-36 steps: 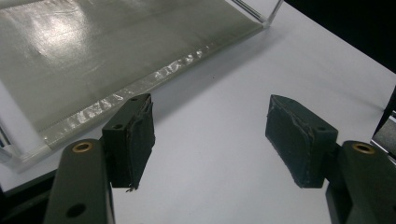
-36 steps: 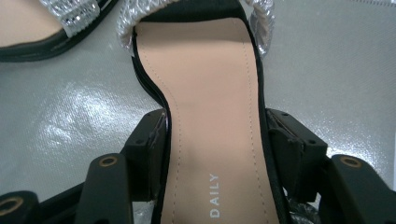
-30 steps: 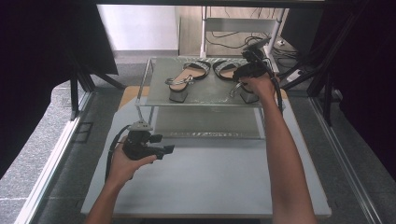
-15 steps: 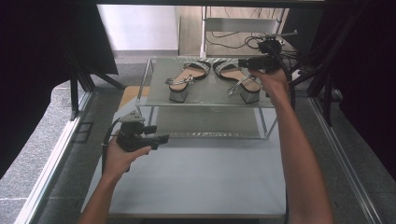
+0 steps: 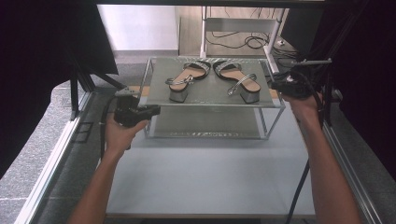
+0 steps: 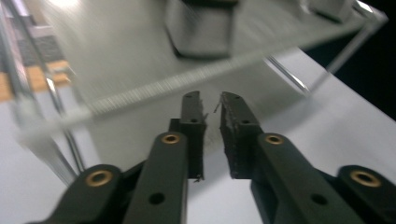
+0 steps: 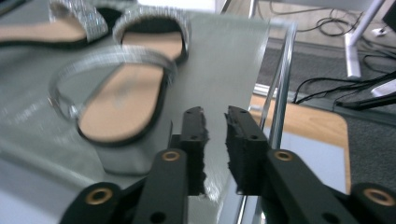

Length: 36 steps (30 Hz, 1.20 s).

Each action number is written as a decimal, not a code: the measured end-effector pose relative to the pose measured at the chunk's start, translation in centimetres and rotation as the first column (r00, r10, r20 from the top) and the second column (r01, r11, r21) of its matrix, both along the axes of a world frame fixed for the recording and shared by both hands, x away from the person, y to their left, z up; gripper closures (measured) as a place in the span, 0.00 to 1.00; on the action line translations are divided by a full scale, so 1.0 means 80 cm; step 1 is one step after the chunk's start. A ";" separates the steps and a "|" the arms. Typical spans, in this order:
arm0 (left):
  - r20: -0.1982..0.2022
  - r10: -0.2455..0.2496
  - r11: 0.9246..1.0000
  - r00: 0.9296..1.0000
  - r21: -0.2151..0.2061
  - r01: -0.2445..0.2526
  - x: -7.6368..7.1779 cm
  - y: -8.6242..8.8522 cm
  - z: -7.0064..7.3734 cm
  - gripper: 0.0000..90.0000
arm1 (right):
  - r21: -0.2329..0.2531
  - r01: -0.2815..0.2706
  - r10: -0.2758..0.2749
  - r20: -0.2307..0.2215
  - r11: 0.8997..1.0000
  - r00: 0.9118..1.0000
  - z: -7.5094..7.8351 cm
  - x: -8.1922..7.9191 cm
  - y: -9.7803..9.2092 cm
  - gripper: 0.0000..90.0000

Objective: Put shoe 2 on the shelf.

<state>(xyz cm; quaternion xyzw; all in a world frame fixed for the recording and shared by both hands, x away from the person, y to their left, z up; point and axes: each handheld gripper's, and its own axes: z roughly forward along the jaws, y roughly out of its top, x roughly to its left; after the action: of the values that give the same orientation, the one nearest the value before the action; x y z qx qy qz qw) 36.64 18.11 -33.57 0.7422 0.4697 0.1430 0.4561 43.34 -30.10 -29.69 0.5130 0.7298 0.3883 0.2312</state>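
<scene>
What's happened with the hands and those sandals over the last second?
The right tool let go of the right sandal and pulled back off the shelf's right edge; its jaws now stand slightly apart, holding nothing. The left tool rose from the table toward the shelf's front left corner. Both sandals, including the left sandal, stayed on the shelf.

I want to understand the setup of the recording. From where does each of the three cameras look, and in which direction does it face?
High view: above the person's side, facing forward and down on the table; both forearms, the left gripper, the right gripper.
Left gripper view: on the left gripper, facing the rack; its two jaws.
Right gripper view: on the right gripper, facing the right sandal; its two jaws.
Shared: the rack and that sandal.
</scene>
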 end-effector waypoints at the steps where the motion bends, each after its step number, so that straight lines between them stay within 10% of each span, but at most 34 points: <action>1: -0.008 0.012 1.000 1.000 -0.002 -0.012 0.009 -0.001 0.002 0.92 | -0.011 -0.008 0.008 -0.007 1.000 1.000 -0.006 0.000 0.000 0.90; 9: -0.087 0.063 0.997 0.994 -0.037 -0.066 0.069 -0.018 -0.007 0.94 | -0.081 -0.032 0.030 -0.032 0.996 0.999 -0.052 0.008 0.028 0.94; 16: -0.103 0.079 0.997 0.992 -0.010 -0.081 0.096 -0.039 -0.012 0.95 | -0.070 -0.039 0.040 0.006 0.997 0.999 -0.055 0.008 0.038 0.96; 26: -0.093 0.037 0.999 0.995 -0.006 -0.038 0.091 -0.062 -0.010 0.98 | -0.091 -0.080 0.082 0.021 0.993 0.996 -0.049 -0.002 0.053 0.99; 36: -0.123 -0.001 0.999 0.992 -0.036 -0.004 0.090 -0.084 -0.011 0.98 | -0.009 -0.185 0.185 0.019 0.983 0.983 -0.047 -0.009 0.076 0.99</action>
<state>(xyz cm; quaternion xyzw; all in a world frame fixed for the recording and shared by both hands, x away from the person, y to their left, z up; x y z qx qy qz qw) 43.88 11.36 -34.43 0.7409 0.5000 0.0887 0.4395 42.65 -24.03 -33.46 0.4384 0.7733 0.4106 0.2030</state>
